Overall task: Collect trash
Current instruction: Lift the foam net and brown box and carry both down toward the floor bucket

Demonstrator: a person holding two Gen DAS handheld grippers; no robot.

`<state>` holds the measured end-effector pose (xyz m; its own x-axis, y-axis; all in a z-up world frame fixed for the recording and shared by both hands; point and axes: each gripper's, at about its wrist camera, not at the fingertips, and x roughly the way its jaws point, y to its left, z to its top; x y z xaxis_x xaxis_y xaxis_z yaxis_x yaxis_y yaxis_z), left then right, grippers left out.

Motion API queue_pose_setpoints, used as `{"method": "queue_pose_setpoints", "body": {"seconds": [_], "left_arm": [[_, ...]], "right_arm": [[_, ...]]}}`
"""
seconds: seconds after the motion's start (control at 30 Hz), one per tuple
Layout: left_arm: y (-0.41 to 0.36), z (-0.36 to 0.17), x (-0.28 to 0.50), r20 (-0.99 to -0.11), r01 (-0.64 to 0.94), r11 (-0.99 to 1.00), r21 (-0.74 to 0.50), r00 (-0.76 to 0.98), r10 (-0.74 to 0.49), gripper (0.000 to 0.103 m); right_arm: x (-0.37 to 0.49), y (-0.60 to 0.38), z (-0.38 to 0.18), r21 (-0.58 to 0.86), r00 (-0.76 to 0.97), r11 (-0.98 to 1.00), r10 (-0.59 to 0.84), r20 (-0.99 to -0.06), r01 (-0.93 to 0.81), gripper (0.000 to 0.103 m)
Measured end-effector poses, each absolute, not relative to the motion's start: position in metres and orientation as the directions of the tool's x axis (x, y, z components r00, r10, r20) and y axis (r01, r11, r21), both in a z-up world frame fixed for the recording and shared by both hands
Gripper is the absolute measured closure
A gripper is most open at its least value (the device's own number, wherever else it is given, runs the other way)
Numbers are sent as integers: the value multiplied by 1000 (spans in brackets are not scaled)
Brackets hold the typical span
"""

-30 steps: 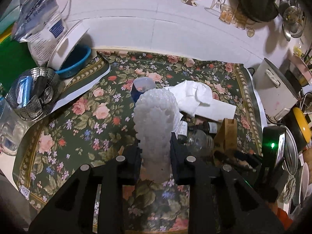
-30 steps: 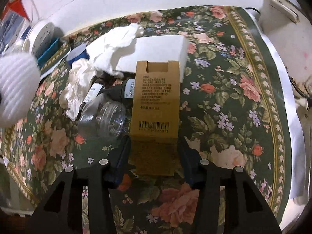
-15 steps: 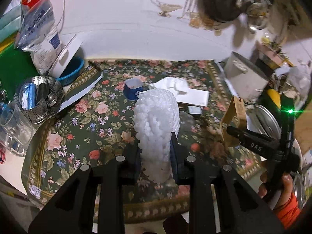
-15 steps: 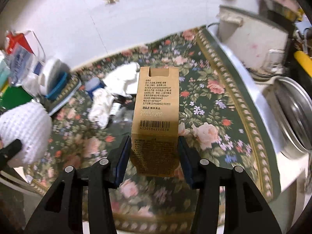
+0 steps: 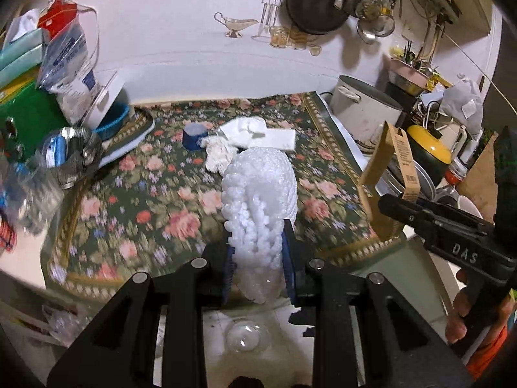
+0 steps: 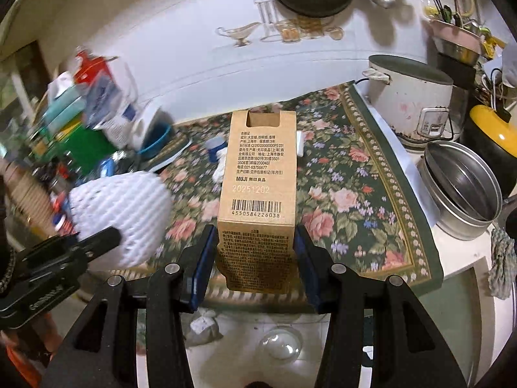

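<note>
The left claw (image 5: 258,255) pinched a foam net sleeve (image 5: 260,200) above the near edge of the surface (image 5: 145,194), and the right claw (image 6: 257,252) clamped a cardboard box (image 6: 258,177) upright to its right. Farther back on the surface lay crumpled tissues (image 5: 219,153), with a small tub (image 5: 194,135) to their left. A rice cooker (image 6: 410,100) stood at the right, a metal pot (image 6: 462,194) before it. A glass bowl (image 6: 279,344) lay on the floor below.

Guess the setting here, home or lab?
Almost certainly a home kitchen counter. A rice cooker stands by the wall, a dark pan and ladles hang above it, and a floral cloth covers the counter, crowded with pots and packets.
</note>
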<state>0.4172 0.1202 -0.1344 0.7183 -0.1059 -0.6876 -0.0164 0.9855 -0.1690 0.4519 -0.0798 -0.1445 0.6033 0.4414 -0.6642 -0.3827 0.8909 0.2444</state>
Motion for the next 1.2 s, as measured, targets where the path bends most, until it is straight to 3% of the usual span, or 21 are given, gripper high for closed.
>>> {"method": "queue_pose_setpoints", "body": {"seconds": [0.27,0.73,1.2], "left_arm": [[63,-171,371,-737,-127,974,-185,674,-52,77],[19,-306,338,-872,-292,935,-203,488,-37,77],[66,-537,374,-934,-273,929,-249,323,-156,77]], "right_arm": [[416,-115,-177,241,498,832,504,-705,-500,58],[387,-138,-289,288,272,779,498,-823,-557,58],[401,-94,-497,282,179,867,379,-908,-411,58]]}}
